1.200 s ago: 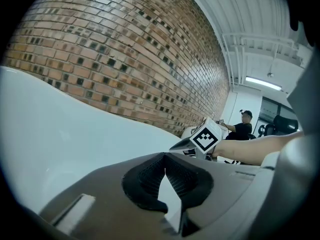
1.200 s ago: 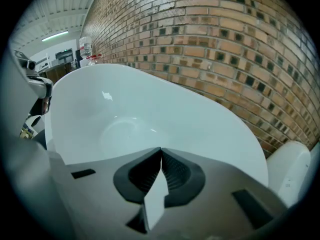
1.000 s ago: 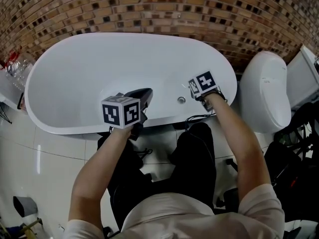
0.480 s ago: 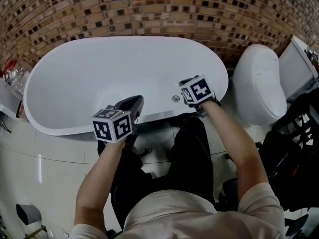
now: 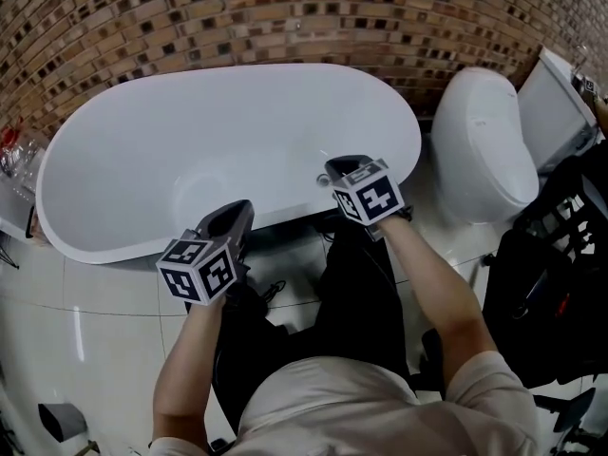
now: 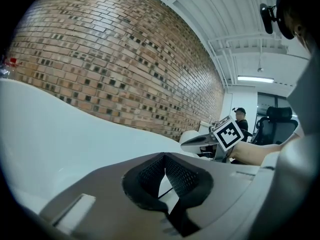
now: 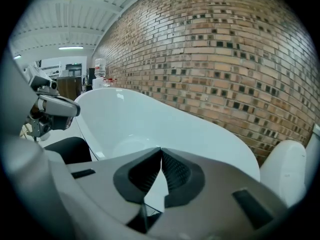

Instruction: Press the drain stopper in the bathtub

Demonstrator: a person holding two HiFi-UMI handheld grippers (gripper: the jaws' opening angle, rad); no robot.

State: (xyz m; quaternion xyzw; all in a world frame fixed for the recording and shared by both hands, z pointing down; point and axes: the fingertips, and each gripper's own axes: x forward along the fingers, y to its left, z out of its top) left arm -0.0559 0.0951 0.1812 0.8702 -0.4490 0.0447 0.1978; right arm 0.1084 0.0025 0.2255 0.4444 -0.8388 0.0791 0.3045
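Note:
The white oval bathtub (image 5: 142, 131) lies along the brick wall. A small round metal fitting (image 5: 323, 180) sits low on its near wall, just left of my right gripper (image 5: 340, 165). That gripper hangs over the near rim, shut and holding nothing (image 7: 161, 149). My left gripper (image 5: 241, 207) is at the near rim further left, its jaws also shut on nothing (image 6: 164, 155). In the left gripper view, the right gripper's marker cube (image 6: 229, 132) shows to the right. I cannot make out a stopper on the tub floor.
A white toilet (image 5: 484, 145) and its cistern (image 5: 556, 103) stand right of the tub. Dark chairs and bags (image 5: 546, 293) crowd the far right. A shelf with small items (image 5: 14, 164) is at the left edge. A person in a cap (image 6: 241, 116) stands far off.
Both grippers have drawn back toward me, from over the tub's inside to its near rim. The head view has shifted slightly right. Both stayed shut.

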